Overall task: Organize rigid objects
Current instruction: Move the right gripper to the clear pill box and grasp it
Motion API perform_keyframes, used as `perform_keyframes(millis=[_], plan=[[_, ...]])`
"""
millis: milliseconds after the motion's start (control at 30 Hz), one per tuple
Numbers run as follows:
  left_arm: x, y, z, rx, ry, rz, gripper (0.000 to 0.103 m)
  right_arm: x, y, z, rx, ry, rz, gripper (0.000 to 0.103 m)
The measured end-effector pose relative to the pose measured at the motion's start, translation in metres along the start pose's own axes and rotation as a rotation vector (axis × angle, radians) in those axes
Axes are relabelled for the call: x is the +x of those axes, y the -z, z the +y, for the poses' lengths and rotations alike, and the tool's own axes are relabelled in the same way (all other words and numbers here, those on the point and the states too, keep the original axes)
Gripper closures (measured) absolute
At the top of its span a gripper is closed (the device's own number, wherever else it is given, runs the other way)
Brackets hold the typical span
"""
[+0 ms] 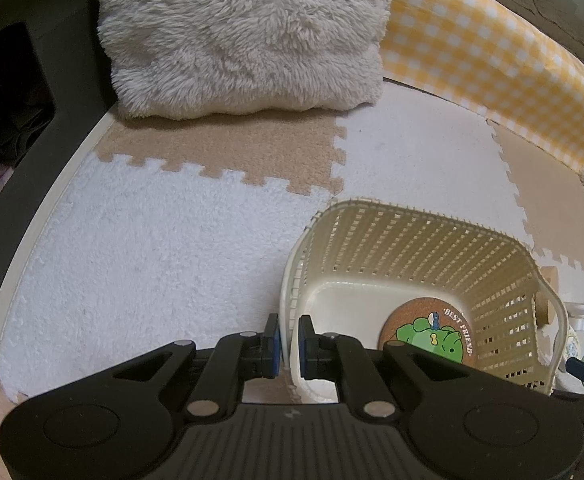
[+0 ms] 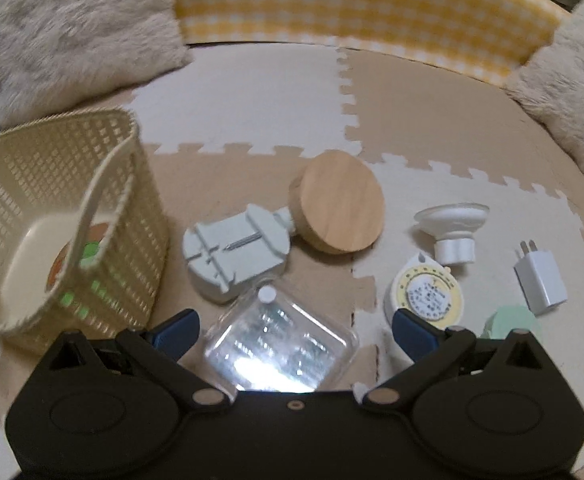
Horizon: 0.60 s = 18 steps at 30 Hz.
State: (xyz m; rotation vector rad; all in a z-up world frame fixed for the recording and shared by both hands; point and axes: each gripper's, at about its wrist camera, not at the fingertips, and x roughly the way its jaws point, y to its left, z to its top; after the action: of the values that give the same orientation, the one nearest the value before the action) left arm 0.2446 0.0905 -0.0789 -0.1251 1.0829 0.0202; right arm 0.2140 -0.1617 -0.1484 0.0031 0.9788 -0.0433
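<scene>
The cream lattice basket (image 1: 424, 256) sits on the floor mat (image 1: 139, 248) of white and tan puzzle tiles, and a round cork coaster (image 1: 432, 334) with a green cartoon print lies flat on its bottom. The left gripper (image 1: 288, 344) has its fingers clenched on the basket's near rim, one blue pad outside the wall and one inside.

In the right wrist view the other things lie on the mat to the right of the basket: a pale grey tool block (image 2: 235, 252) just beside a round wooden disc (image 2: 338, 202), a clear plastic case (image 2: 279, 340), a white suction-cup piece (image 2: 452, 228), a round yellow-and-white tape measure (image 2: 428, 292), a white plug adapter (image 2: 540, 280) and a pale green thing (image 2: 512, 320), partly hidden. The right gripper (image 2: 292, 330) hovers over the clear case with its fingers released and spread wide, one on either side of the case, not touching it.

A fluffy cushion (image 1: 243, 36) and a yellow checked cloth (image 1: 492, 64) lie behind.
</scene>
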Motion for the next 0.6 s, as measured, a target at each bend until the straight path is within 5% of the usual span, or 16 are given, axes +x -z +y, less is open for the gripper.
perform_keyframes(millis=[233, 467, 600], plan=[[-0.001, 0.000, -0.001, -0.001, 0.005, 0.000, 0.095, -0.003, 0.003, -0.003, -0.030, 0.050, 0.040, 0.000], [-0.002, 0.001, -0.001, -0.002, 0.005, 0.000, 0.095, -0.003, 0.003, -0.028, 0.086, 0.017, 0.113, 0.001], [-0.001, 0.001, -0.001, -0.001, 0.004, 0.000, 0.095, -0.007, 0.000, -0.023, 0.063, -0.031, 0.106, 0.030]])
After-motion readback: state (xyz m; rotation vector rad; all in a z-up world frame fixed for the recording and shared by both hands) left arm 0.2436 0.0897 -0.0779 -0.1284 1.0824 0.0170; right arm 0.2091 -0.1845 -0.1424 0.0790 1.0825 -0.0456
